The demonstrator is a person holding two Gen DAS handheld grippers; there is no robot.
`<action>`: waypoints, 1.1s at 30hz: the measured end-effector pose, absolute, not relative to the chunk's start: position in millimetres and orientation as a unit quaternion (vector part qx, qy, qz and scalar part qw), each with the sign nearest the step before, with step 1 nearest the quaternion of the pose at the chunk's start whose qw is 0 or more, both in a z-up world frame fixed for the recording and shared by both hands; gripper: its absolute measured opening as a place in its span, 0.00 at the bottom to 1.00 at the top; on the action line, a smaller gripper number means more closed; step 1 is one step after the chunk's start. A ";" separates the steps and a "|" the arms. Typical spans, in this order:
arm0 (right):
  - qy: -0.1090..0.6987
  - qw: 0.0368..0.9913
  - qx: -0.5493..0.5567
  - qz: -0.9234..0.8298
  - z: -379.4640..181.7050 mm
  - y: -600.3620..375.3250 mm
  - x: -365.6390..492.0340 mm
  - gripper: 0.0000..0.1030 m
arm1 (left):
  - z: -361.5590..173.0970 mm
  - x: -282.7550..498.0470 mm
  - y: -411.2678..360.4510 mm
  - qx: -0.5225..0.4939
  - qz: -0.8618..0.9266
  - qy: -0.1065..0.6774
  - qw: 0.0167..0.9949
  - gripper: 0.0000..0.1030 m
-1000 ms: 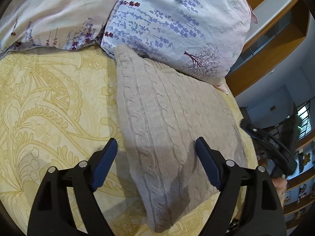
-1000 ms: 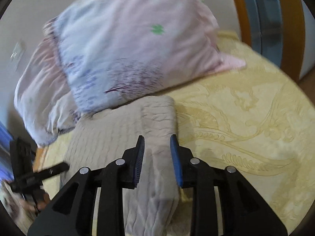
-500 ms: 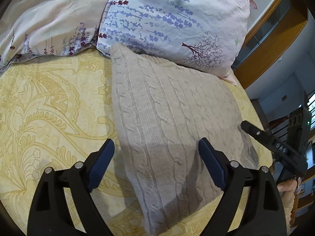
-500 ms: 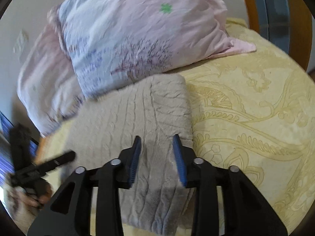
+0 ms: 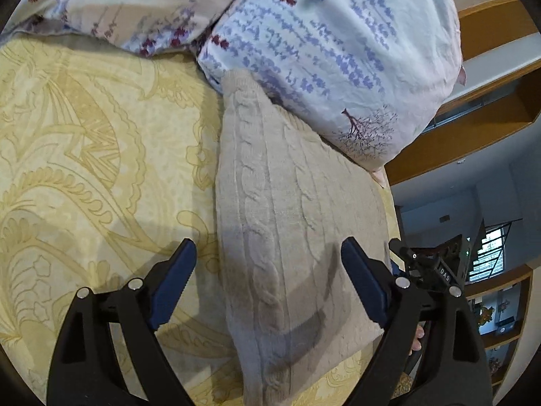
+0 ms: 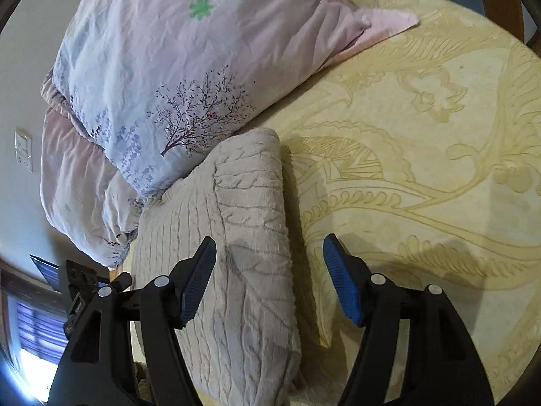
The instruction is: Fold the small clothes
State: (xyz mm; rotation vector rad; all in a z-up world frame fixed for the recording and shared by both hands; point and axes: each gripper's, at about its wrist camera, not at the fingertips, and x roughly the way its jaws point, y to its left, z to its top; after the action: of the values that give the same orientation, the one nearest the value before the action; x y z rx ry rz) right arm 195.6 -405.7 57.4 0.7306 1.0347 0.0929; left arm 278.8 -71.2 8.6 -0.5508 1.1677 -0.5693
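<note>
Folded sweater lying on the bed, both my claws hanging open over it.

The beige cable-knit sweater [image 5: 297, 223] is lying folded on the yellow patterned bedspread [image 5: 94, 155], its far end tucking under the floral pillow [image 5: 324, 44]. My left gripper [image 5: 268, 280] is hovering spread wide, gripping nothing. My right gripper [image 6: 268, 280] is also gaping wide over the sweater's edge, holding nothing.

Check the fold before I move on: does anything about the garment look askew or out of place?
Mostly tidy. The folded beige cable-knit sweater lies flat on the yellow patterned bedspread, but its far end is tucked under the floral lavender-print pillow. Both grippers are open, holding nothing.
</note>
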 end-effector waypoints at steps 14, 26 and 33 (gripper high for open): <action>0.496 0.794 0.339 0.096 48.7 -395.1 211.8 0.67 | 4.5 287.5 -97.8 -0.248 -0.281 0.539 0.754 0.82; 0.480 0.763 0.392 0.183 42.5 -378.3 199.2 0.32 | 3.2 280.0 -77.3 -0.290 -0.301 0.519 0.746 0.42; 0.467 0.787 0.344 0.211 78.2 -334.3 188.1 0.29 | 19.6 257.2 -43.2 -0.284 -0.322 0.502 0.751 0.37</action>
State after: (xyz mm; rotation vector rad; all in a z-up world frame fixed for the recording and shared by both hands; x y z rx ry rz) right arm 188.1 -334.3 78.2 0.7414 1.0072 0.4555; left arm 257.2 -43.2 19.6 -0.6213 1.0968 -0.7037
